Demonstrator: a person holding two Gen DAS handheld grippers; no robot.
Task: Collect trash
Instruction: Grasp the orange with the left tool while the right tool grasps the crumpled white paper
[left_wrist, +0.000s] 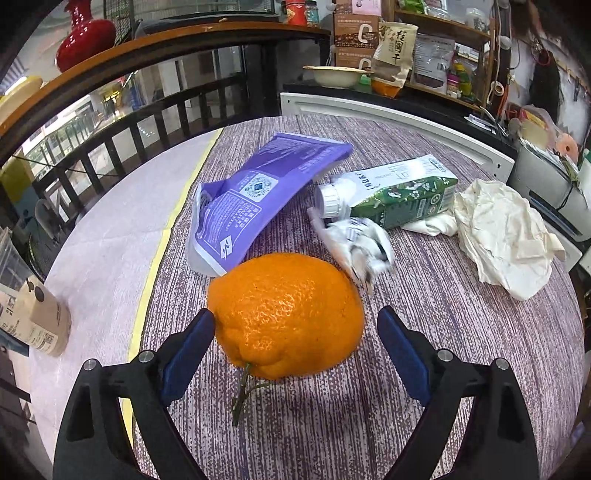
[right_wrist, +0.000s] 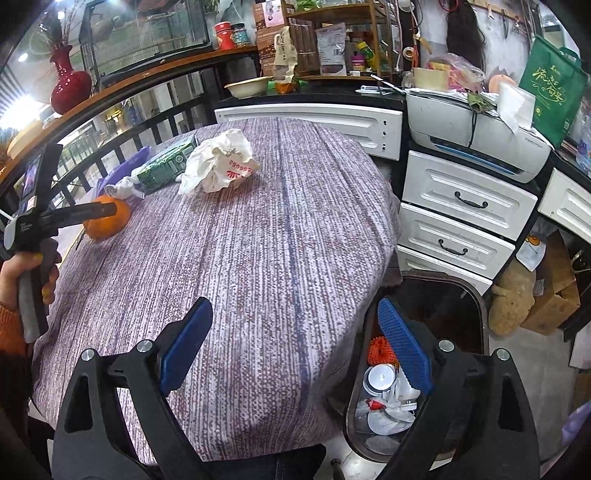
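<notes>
A large orange (left_wrist: 288, 317) with a green stem lies on the purple striped tablecloth (left_wrist: 461, 332), between the fingers of my left gripper (left_wrist: 295, 314). The left pad is at its skin and the right pad stands clear, so the gripper is open. Behind the orange lie a purple pouch (left_wrist: 258, 192), a green and white carton (left_wrist: 399, 195), a crumpled wrapper (left_wrist: 364, 247) and a crumpled white paper bag (left_wrist: 506, 232). My right gripper (right_wrist: 295, 306) is open and empty over the table's near edge. Beside it is a dark trash bin (right_wrist: 476, 306) with rubbish inside.
A brown paper container (left_wrist: 37, 321) lies at the table's left edge. White drawers (right_wrist: 465, 206) with a printer (right_wrist: 476, 136) on top stand right of the table, close behind the bin. A black railing (left_wrist: 147, 122) and cluttered shelves run along the back. A person's hand (right_wrist: 22, 273) holds the left gripper's handle.
</notes>
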